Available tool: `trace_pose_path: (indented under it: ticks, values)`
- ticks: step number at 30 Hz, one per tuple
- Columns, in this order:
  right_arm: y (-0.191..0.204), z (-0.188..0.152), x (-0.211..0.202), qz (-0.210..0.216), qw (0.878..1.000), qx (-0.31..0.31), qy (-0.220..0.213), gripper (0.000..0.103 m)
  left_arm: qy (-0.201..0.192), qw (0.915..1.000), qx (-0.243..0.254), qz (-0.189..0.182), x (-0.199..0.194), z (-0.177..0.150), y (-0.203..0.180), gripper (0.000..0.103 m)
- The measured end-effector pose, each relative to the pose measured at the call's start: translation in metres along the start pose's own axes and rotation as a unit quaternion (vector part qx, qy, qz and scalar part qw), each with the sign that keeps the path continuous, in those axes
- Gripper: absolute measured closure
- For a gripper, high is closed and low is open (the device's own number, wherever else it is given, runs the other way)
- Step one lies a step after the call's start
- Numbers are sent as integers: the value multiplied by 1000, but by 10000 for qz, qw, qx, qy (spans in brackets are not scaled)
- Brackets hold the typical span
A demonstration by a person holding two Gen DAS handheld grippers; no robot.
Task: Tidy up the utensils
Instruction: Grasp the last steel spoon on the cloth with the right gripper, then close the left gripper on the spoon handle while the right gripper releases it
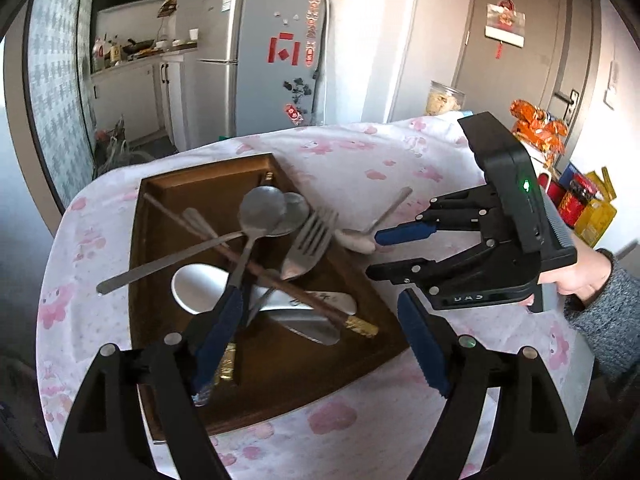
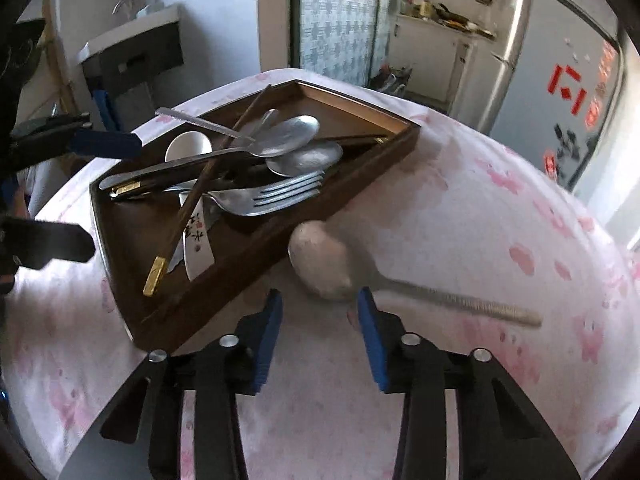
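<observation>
A brown wooden tray (image 1: 280, 368) (image 2: 240, 280) on the pink-flowered tablecloth holds a heap of utensils: metal spoons (image 1: 262, 210) (image 2: 288, 134), a fork (image 1: 308, 244) (image 2: 276, 196), a white ceramic spoon (image 1: 198, 286), a knife and gold-tipped chopsticks (image 1: 356, 324) (image 2: 154, 276). One metal spoon (image 2: 324, 264) (image 1: 358, 240) lies on the cloth just outside the tray. My right gripper (image 2: 320, 312) (image 1: 378, 252) is open, with the spoon's bowl just ahead of its fingertips. My left gripper (image 1: 320, 340) is open above the tray's near part and holds nothing.
A fridge (image 1: 264, 56) and kitchen counter stand beyond the table. Snack packets (image 1: 536, 124), a jar (image 1: 442, 98) and red and yellow boxes (image 1: 580, 200) sit at the table's far right. The cloth (image 2: 480, 220) stretches right of the tray.
</observation>
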State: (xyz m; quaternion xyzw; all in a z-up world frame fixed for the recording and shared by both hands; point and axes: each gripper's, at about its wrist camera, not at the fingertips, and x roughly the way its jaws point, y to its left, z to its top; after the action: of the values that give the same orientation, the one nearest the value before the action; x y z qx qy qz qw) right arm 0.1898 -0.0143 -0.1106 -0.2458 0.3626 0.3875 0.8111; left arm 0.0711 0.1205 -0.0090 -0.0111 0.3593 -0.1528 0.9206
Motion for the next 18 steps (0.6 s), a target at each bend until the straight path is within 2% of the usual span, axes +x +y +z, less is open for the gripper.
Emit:
trace_pose_path:
  ticks: [4,6,8,11,18]
  values:
    - [6,9,7,-126,9997,-217,-2,71,10,9999,-154,-57,3,-3,8,20]
    - [8,12,9,-136,9994,-302,14,76,13,9998,-188,-103,5,-4,9,20]
    - [11,15,10,-237,9988,-426,11,87,22,9997,-195,-138,6,-5,9,20]
    - [15,18,9,-437,9975,-546,-67,92,39,9997,-179,-161,7,-6,7,20]
    - [7,23,-23,-437,9976,-362,-400,97,-4,9996,-112,-260,8,4,-8,20]
